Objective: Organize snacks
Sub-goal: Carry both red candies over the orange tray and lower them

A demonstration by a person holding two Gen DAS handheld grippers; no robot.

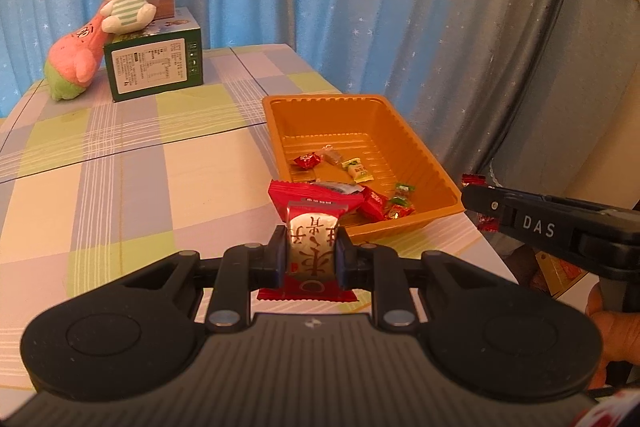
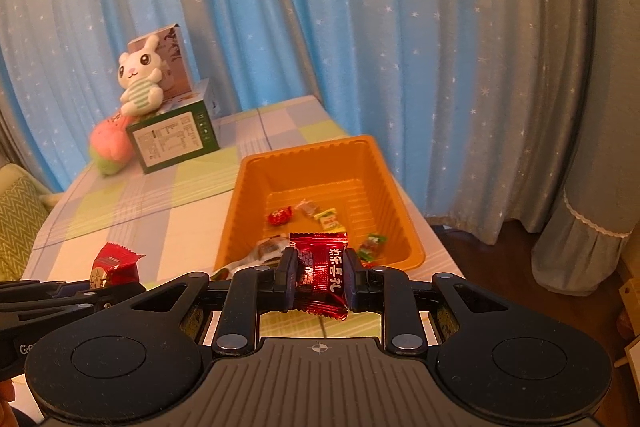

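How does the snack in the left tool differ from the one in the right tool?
The left tool holds a red packet with a silver-white panel bearing dark characters; the right tool holds a shiny dark-red wrapper with white characters. The packet looks plump and stands on end; the wrapper looks flatter and crinkled. Both are gripped tightly, have zigzag-cut ends, and sit just short of the orange tray.

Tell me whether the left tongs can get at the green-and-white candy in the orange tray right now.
Probably not as they stand: the left tongs are shut on a red-and-silver snack packet, so they are full. The way to the green-and-white candy over the orange tray rim looks open otherwise.
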